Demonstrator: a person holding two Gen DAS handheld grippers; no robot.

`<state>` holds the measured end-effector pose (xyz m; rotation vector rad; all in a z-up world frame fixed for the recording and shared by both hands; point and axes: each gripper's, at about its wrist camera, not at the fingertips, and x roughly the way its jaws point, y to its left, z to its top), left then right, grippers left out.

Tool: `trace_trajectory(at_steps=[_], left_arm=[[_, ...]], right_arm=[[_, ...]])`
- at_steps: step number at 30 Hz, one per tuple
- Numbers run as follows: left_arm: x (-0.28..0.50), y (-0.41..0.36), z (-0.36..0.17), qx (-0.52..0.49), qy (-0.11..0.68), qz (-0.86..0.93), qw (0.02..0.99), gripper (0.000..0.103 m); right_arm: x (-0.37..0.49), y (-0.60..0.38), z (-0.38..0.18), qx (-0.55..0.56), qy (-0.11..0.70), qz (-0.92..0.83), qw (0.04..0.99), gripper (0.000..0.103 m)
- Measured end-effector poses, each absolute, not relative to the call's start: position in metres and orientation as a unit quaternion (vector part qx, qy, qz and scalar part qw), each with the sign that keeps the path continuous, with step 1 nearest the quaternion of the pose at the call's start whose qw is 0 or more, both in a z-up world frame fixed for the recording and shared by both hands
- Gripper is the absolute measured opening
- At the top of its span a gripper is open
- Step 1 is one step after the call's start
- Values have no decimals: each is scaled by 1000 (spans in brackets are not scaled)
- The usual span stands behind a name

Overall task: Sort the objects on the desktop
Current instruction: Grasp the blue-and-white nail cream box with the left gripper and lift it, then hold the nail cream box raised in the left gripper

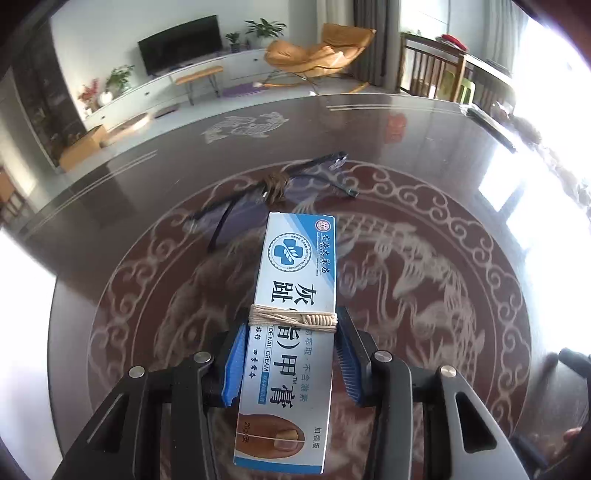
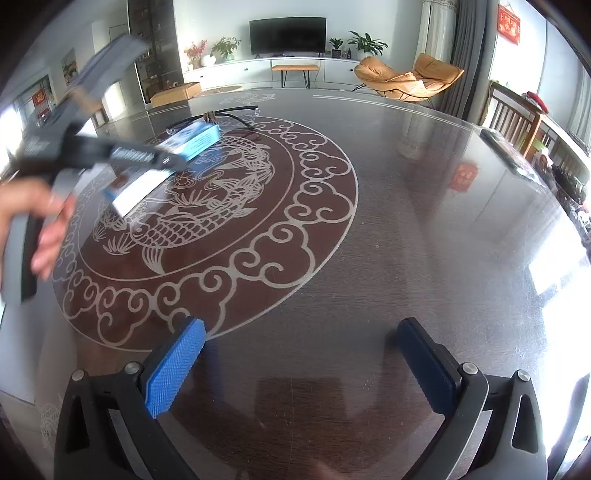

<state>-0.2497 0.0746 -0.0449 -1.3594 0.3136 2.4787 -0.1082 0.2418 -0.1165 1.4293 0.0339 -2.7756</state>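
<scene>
Pads of the left gripper press both sides of a string-tied cream box, held over the patterned table; glasses lie just beyond; only the right wrist view shows the hand gripping that blurred tool; the right gripper hangs wide and empty; the box's near end is cut off.

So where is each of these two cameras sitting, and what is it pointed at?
Left wrist: rides on the left tool, looking down along its fingers at the cream box clamped between them, glasses beyond.
Right wrist: rides on the right tool, open over the bare table; a hand holding the left tool shows at left.
Shared: box, glasses, table, television.
</scene>
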Motion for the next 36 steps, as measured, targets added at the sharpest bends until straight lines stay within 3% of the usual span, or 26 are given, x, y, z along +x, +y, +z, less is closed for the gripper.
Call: trace_trajectory(at_steps=[7,13,36], left_arm=[[-156,-5,-50,-457,72,880,108,45],[-125,-58,-55,-448,49,888,89,45],[-124,-61,-57,-433,28,899,60,45]], right_arm=[[-104,241,-115,458,11,-889,10,103],[-103,241,-115,457,11,-889,10,103],[-103,241,-116,457,11,-889,10,103]])
